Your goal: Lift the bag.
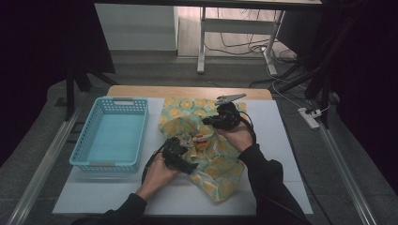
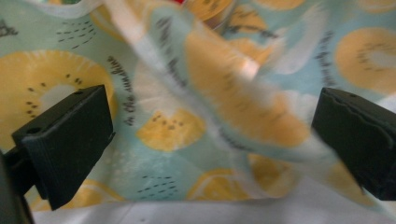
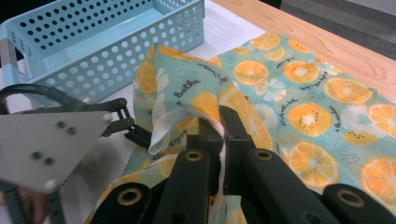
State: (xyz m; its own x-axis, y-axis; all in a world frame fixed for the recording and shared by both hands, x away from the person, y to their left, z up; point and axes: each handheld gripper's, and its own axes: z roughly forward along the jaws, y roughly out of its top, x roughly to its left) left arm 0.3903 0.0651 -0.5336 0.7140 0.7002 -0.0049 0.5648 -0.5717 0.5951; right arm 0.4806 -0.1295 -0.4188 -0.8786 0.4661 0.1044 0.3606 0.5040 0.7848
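The left claw (image 2: pixel 212 135) stands with its two black jaws wide apart, one rising at the lower left and the other at the right edge, neither one touching anything. Between and beyond them lies the printed cloth (image 2: pixel 177 93), pale blue-green with yellow fruit slices, small dark seed marks and lines of dark script. A raised fold of the cloth (image 2: pixel 243 88) runs slantwise from the upper left, above the left jaw, down toward the lower right, close under the right jaw; it is blurred. Below the jaws, nearest the claw, a strip of the white desk (image 2: pixel 140 212) shows along the cloth's edge.
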